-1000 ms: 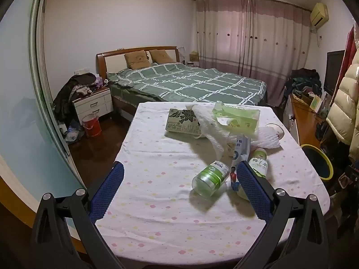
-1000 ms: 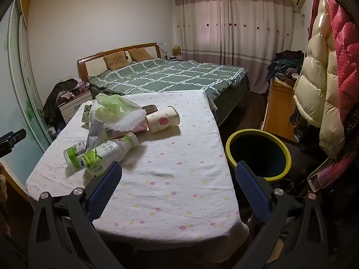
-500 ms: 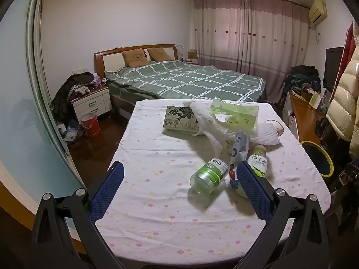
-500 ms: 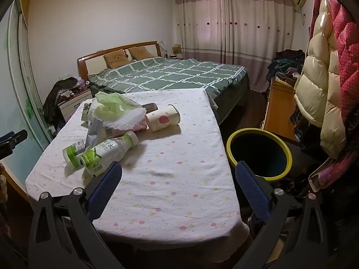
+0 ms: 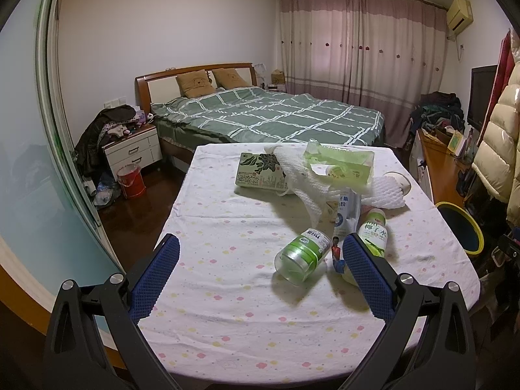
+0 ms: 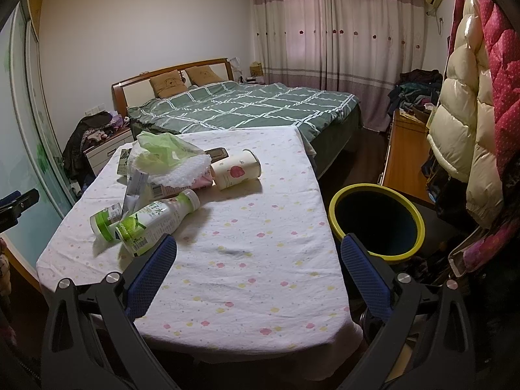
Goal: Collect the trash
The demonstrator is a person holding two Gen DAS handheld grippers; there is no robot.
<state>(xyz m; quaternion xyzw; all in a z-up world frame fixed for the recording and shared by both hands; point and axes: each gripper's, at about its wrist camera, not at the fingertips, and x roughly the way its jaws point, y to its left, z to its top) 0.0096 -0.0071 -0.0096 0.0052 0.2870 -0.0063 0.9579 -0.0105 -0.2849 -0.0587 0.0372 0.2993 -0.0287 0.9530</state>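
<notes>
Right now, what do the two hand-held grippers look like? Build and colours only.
Both look identical. The left hand-held gripper and right hand-held gripper each have two black angular plastic arms with triangular cut-outs and silver screws, tipped with blue textured finger pads. No cables, markings, or sleeves are visible.

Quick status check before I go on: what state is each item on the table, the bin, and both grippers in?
left gripper: open, holding nothing
right gripper: open, holding nothing
coconut water bottle: lying on its side, capped
clear jar: on its side
paper cup: tipped over
green plastic bag: crumpled on the pile
trash bin: upright, open, contents not visible
</notes>
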